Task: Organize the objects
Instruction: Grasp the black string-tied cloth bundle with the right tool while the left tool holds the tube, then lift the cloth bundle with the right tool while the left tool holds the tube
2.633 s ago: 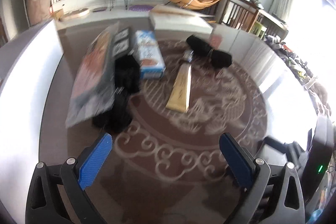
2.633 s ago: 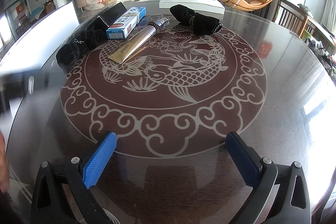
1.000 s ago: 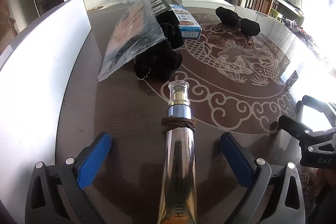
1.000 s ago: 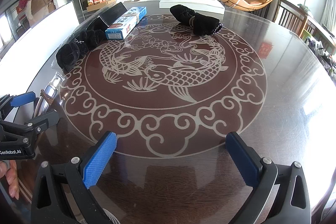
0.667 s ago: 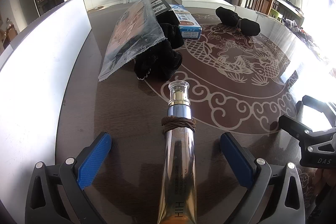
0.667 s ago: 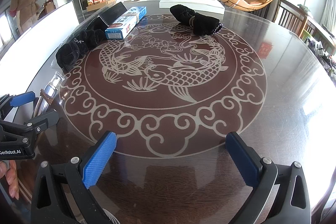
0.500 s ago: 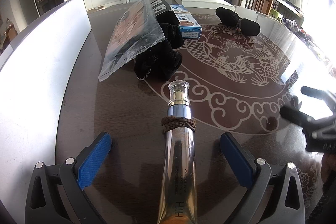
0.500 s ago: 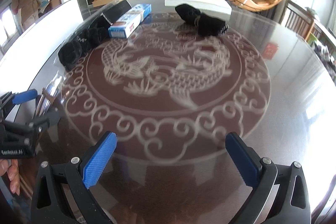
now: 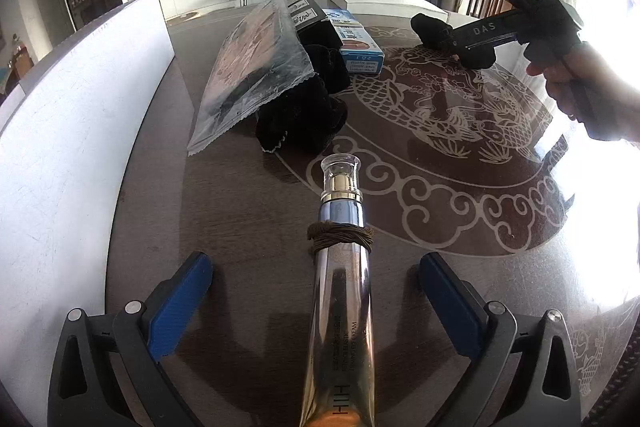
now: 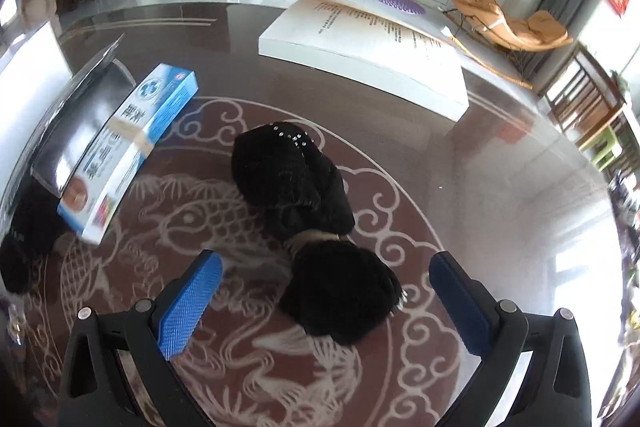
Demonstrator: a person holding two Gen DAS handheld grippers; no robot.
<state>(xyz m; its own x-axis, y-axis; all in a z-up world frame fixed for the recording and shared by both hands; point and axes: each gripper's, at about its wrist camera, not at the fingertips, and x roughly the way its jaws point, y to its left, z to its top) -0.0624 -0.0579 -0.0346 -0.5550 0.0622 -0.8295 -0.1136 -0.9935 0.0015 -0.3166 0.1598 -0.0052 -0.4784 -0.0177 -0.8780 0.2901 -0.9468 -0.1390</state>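
A gold cream tube with a clear cap and a brown band lies on the round table between the fingers of my open left gripper, untouched. My open right gripper hangs over a black fabric bundle tied with a band, its near end between the fingers. That bundle also shows in the left wrist view, partly behind the right gripper's body. A blue and white box lies left of it.
A plastic-wrapped packet leans on black cloth and a dark box. A white board stands along the left table edge. A large open book lies at the far side.
My right gripper has moved from the near table edge across to the far black bundle. My left gripper and the tube have stayed still.
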